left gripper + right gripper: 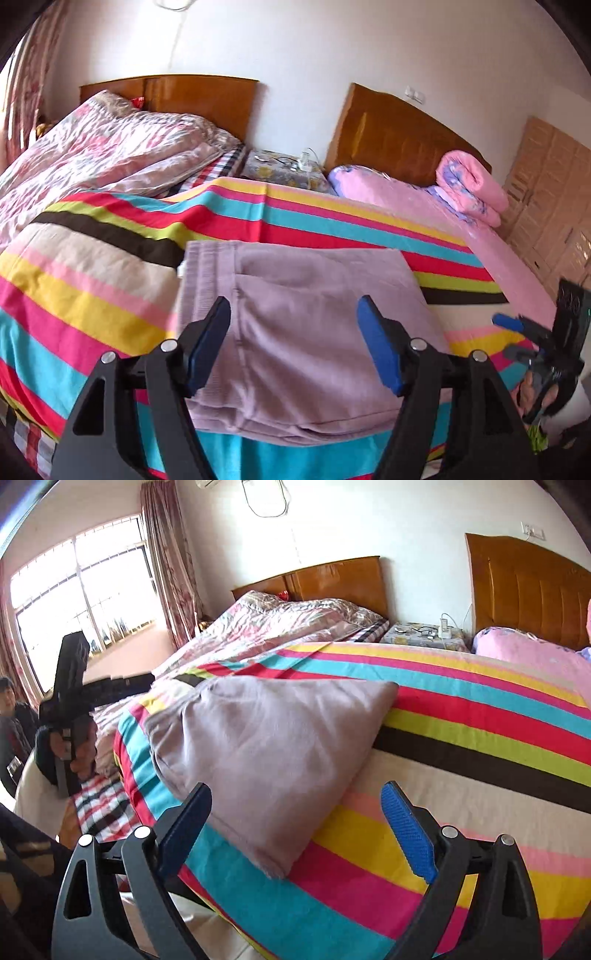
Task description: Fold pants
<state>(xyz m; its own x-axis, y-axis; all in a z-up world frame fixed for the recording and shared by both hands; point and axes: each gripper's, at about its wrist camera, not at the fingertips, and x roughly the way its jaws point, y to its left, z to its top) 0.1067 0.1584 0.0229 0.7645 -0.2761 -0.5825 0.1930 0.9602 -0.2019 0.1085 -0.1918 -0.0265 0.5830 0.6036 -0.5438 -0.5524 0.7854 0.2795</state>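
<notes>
Pants (295, 332) lie folded into a thick lilac bundle on the striped bedsheet (332, 218), just ahead of the left gripper (293, 347) and partly framed by its two blue pads. This gripper has its jaws spread wide, with nothing pinched; the pads stand above the cloth on each side, and whether they brush it I cannot tell. From this gripper the ribbed waistband runs along the bundle's left edge, away toward the wooden headboard (192, 99), and the layered folds face back toward the gripper at the near edge of the bed. The right gripper (295, 830) is also spread wide and holds nothing; the near corner of the pants (273, 753) reaches down between its pads without touching them. Seen from this side, the bundle stretches away up and to the left, toward the left gripper (96, 690), which shows there at the far left, beyond the bundle
</notes>
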